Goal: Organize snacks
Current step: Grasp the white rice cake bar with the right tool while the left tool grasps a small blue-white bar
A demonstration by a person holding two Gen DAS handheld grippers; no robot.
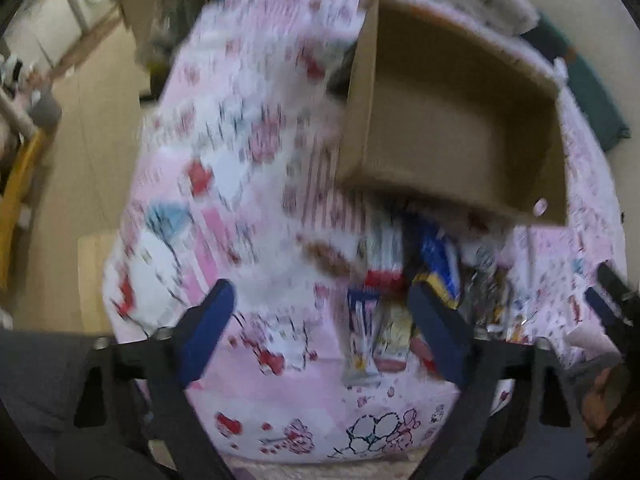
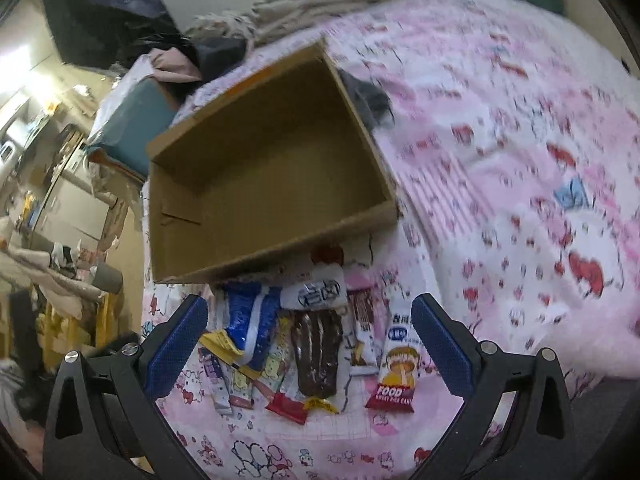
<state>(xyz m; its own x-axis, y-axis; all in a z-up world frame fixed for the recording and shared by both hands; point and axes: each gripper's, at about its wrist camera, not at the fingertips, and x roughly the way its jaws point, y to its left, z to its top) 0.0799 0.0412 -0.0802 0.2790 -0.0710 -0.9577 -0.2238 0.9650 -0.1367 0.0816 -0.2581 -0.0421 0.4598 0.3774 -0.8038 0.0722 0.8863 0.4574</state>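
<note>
Both the left gripper (image 1: 320,320) and right gripper (image 2: 310,328) were held spread wide and empty above snacks (image 2: 316,344) beside the box (image 2: 264,168).

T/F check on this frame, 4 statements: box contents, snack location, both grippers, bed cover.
1. The cardboard box already holds snacks. False: its inside shows bare cardboard.
2. The snack packets lie on the pink bedspread in front of the box. True.
3. The right gripper is shut on the brown packet. False: its fingers are spread wide, holding nothing.
4. The left gripper is open. True.
</note>
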